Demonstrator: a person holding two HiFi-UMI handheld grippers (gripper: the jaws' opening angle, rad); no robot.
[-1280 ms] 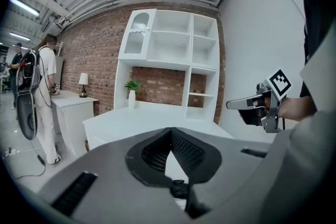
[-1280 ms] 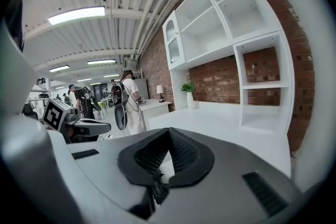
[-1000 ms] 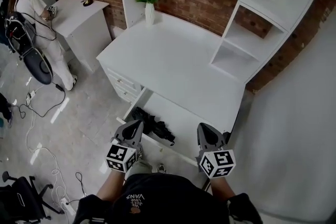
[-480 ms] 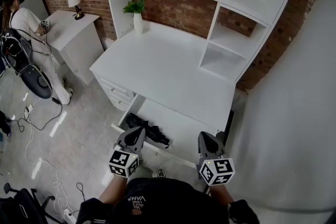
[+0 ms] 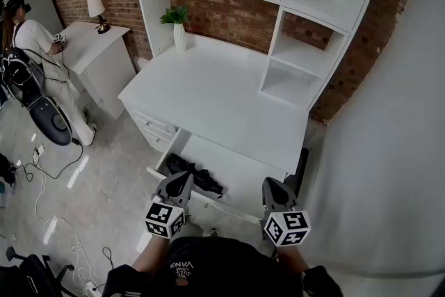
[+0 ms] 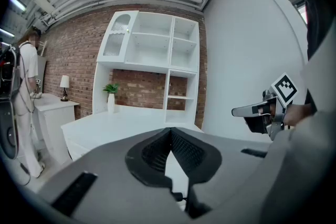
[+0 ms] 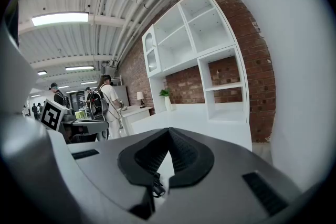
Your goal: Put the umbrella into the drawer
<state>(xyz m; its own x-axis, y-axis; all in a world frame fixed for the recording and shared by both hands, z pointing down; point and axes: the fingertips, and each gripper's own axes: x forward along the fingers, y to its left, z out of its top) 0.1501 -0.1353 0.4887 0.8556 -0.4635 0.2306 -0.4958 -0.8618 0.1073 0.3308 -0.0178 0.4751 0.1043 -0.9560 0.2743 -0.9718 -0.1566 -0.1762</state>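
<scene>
Inside drawer, head view only: umbrella

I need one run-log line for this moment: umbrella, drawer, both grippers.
umbrella: lying in left end of drawer | drawer: open | left gripper: shut, empty | right gripper: shut, empty

Black umbrella in open drawer

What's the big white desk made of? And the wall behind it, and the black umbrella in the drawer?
Desk: looks like painted wood or board; smooth, matte white flat panels.
Wall: red brick; the pale mortar lines show.
Umbrella: probably black fabric; it lies in soft, crumpled folds.
</scene>
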